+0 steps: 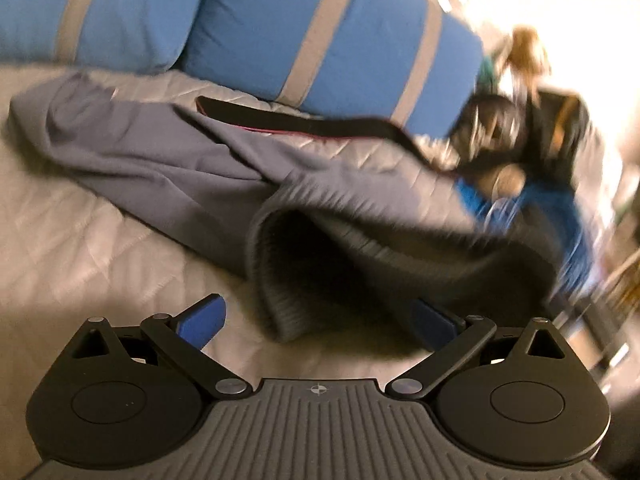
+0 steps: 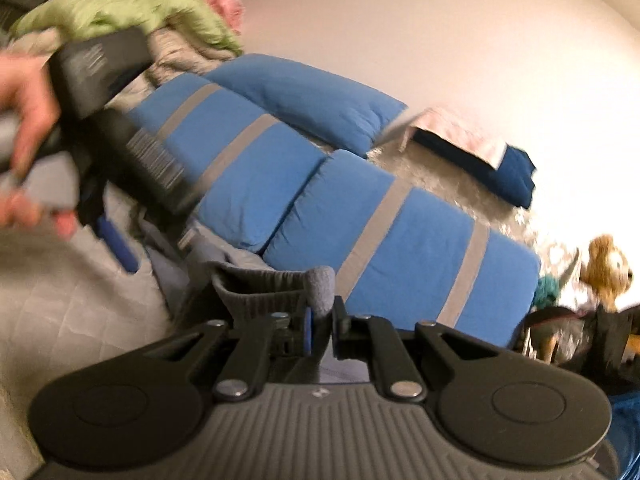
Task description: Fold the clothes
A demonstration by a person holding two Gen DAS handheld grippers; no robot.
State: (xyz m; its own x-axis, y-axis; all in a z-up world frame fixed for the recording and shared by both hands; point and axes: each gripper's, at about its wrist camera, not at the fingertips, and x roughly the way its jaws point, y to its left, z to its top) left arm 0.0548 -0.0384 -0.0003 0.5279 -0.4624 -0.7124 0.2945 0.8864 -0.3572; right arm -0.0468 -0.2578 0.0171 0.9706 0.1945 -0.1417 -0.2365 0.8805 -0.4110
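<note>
A grey sweatshirt is spread on the bed, its long axis running toward the pillows. Its ribbed hem is pinched in the nearly closed right claw. The left claw is held wide open and empty, just before the ribbed opening.

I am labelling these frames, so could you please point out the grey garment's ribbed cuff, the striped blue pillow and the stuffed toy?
ribbed cuff (image 1: 272, 280), left wrist view, ribbed edge.
striped blue pillow (image 2: 400, 240), right wrist view, blue face.
stuffed toy (image 2: 606, 268), right wrist view, tan body.
</note>
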